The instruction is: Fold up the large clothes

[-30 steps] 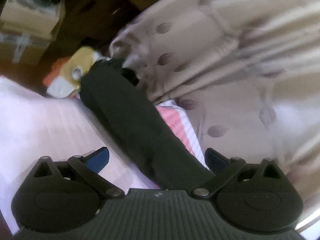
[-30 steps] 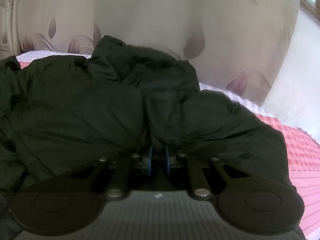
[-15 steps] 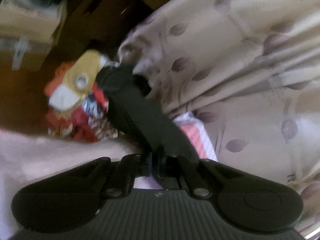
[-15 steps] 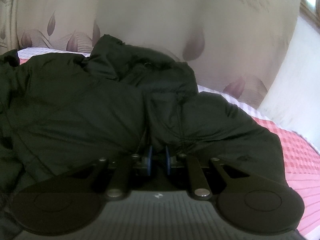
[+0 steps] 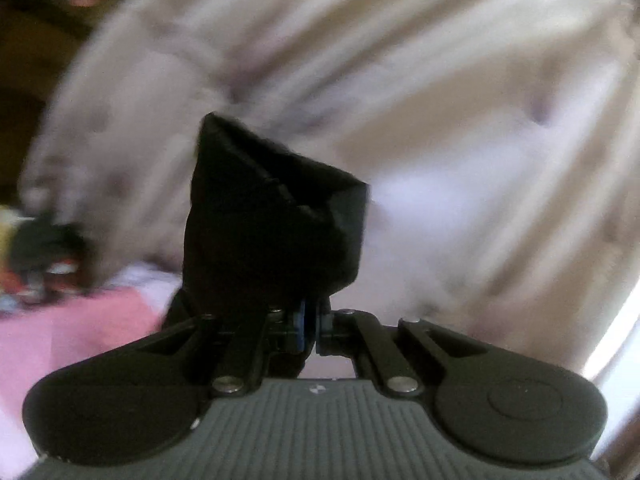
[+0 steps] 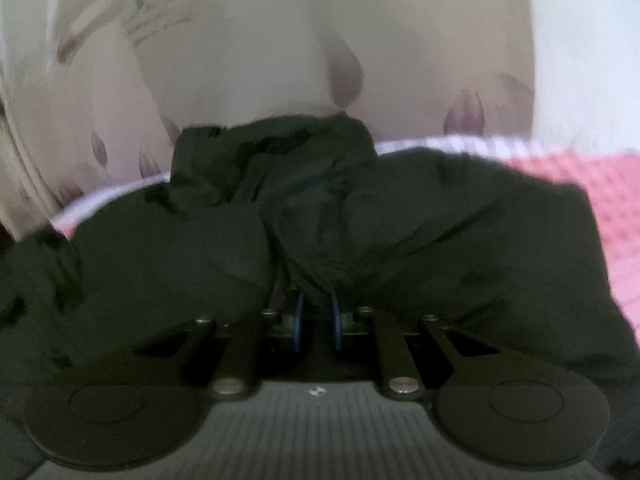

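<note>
The large garment is a black padded jacket. In the left wrist view my left gripper [image 5: 310, 330] is shut on a black sleeve end [image 5: 276, 216], which stands up in front of the camera, lifted off the bed. In the right wrist view my right gripper [image 6: 316, 320] is shut on a fold of the jacket body [image 6: 460, 240], which lies bunched and spread across the pink checked bedsheet [image 6: 592, 176]. The blue finger pads [image 6: 298, 320] show with cloth pinched between them.
A beige curtain with purple leaf print [image 6: 260, 40] hangs close behind the bed and also fills the left wrist view [image 5: 440, 80]. Blurred colourful items [image 5: 24, 264] lie at the far left past the pink sheet [image 5: 80, 320]. A white wall [image 6: 592, 40] is at right.
My left gripper went from open around the sleeve to shut on it, then lifted it and swung toward the curtain. My right gripper stayed shut on the jacket and moved up slightly.
</note>
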The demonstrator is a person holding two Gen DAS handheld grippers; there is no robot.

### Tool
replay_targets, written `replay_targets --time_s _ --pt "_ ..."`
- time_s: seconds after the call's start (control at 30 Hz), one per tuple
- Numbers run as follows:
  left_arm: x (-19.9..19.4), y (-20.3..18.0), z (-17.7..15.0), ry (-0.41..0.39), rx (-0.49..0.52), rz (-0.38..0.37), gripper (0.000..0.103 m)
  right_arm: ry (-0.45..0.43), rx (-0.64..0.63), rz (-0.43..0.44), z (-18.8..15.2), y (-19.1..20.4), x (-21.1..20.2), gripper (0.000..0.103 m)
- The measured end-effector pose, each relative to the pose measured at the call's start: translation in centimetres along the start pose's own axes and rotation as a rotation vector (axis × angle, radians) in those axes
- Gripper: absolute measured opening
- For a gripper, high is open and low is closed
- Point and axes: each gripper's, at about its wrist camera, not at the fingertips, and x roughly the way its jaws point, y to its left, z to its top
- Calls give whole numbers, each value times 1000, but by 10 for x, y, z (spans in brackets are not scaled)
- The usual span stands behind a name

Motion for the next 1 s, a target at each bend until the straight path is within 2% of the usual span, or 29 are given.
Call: replay_targets --time_s 0.17,0.27,0.37,0.5,0.6,0.7,0.77,0.83,0.87,0.9,0.93,0.97,1.0 --pt "43 -88 -51 126 34 -183 3 -12 119 81 -1 -19 -3 14" --pt "68 -130 -97 212 79 -258 3 -18 161 111 -2 -26 -3 14" --pt "91 -156 -153 309 86 -321 3 -26 204 141 -3 -33 -4 14" --pt "116 -170 -226 428 135 -350 3 -38 260 181 -5 -43 -5 14" --pt "134 -170 -275 505 200 -339 5 -47 290 200 -7 -48 -5 14" --pt "145 -157 -309 570 240 -346 8 -56 310 218 -8 -52 -5 14" --pt "142 -149 -324 584 282 -342 10 -58 315 222 -9 -52 -5 14" --pt "143 -143 -334 595 312 -347 19 -59 318 224 -9 -53 -6 14" --pt "142 -140 -337 595 325 -350 30 -61 324 230 -9 -54 -6 15" --pt "135 -139 -343 589 333 -354 45 -64 333 246 -9 -56 -7 19" --pt "130 -131 -341 577 332 -356 56 -63 351 273 -9 -59 -7 23" --pt "126 -126 -344 557 328 -365 79 -59 378 303 -9 -63 -7 24" --pt "118 -122 -347 536 335 -370 95 -53 411 333 -8 -68 -8 27"
